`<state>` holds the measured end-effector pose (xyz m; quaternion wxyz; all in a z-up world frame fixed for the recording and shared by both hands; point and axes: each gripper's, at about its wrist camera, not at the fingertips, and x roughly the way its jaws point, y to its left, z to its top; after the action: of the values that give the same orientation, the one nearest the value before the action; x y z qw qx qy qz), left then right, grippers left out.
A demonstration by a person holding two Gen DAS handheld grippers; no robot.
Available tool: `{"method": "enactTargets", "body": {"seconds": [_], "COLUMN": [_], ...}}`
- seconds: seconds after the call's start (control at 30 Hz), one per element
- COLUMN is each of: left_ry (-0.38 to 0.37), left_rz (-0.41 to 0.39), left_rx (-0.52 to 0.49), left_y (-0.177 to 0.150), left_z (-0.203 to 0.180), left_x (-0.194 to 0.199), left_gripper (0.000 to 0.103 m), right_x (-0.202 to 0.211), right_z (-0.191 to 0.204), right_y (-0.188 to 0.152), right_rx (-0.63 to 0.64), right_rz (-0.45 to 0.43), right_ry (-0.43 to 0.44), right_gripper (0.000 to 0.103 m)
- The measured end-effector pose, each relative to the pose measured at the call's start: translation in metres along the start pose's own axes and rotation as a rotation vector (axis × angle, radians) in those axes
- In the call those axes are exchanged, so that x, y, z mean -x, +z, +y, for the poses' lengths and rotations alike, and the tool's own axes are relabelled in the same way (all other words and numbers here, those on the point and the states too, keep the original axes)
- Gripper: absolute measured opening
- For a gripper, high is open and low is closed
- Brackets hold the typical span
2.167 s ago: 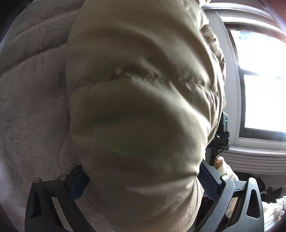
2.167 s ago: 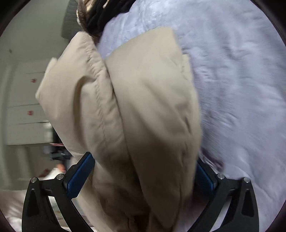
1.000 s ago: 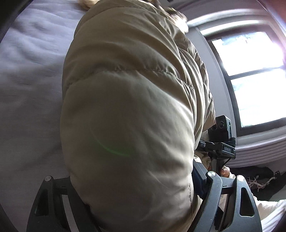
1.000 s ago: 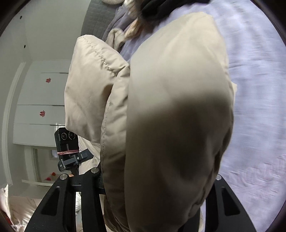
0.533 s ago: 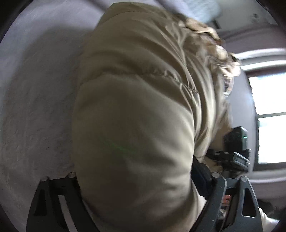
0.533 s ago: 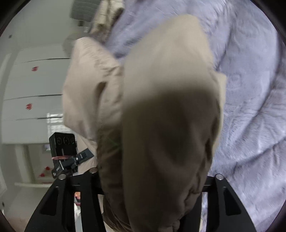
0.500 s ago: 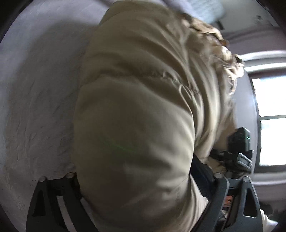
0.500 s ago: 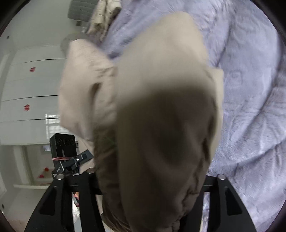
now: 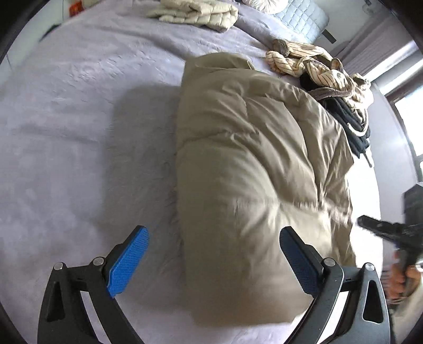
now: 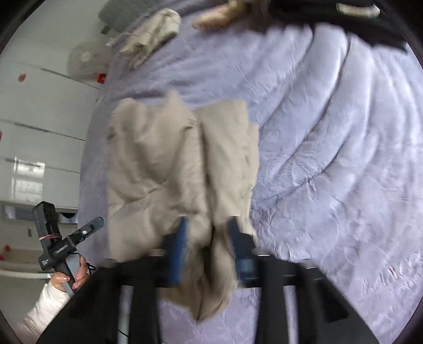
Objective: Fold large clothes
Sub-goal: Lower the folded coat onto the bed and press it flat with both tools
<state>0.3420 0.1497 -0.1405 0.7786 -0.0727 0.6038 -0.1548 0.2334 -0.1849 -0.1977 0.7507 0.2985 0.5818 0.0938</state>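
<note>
A beige puffer jacket [image 9: 253,164] lies folded in a thick bundle on the lavender bedspread [image 9: 74,127]. My left gripper [image 9: 211,262] is open, its blue pads [image 9: 127,262] standing wide on either side of the jacket's near end without holding it. In the right wrist view the same jacket [image 10: 169,169] lies on the bed, and my right gripper [image 10: 208,251] is shut on its near edge, which bunches between the blue pads. That view is blurred by motion.
A striped garment [image 9: 314,63] and a dark garment [image 9: 346,119] lie piled at the far right of the bed. A folded cream quilted item [image 9: 195,12] sits at the far edge. White cupboards [image 10: 34,119] stand to the left. The other hand-held gripper [image 10: 60,243] shows at lower left.
The jacket was held up against both cameras and now lies on the bed. My left gripper has let go and opened wide. My right gripper still pinches the near edge.
</note>
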Motion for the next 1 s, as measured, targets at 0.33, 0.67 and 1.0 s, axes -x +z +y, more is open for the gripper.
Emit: {"method": "enactTargets", "body": {"seconds": [0.33,0.67,1.0], "left_ry": [0.114,0.107,0.131], "left_rz": [0.057,0.076,0.086], "left_rx": [-0.133,-0.142,-0.125], "left_y": [-0.066,-0.083,-0.083], "left_z": [0.059,0.060,0.054], "left_x": [-0.021,-0.028,-0.022], "left_gripper": [0.103,0.103,0.103], "right_x": [-0.079,-0.144,-0.154], "right_z": [0.032,0.039,0.052], "right_y": [-0.051,-0.029,-0.030], "right_rx": [0.040,-0.028,-0.026], "right_rz": [0.133,0.166,0.174], "right_ry": [-0.231,-0.280,-0.319], "right_gripper": [0.018,0.017,0.017]}}
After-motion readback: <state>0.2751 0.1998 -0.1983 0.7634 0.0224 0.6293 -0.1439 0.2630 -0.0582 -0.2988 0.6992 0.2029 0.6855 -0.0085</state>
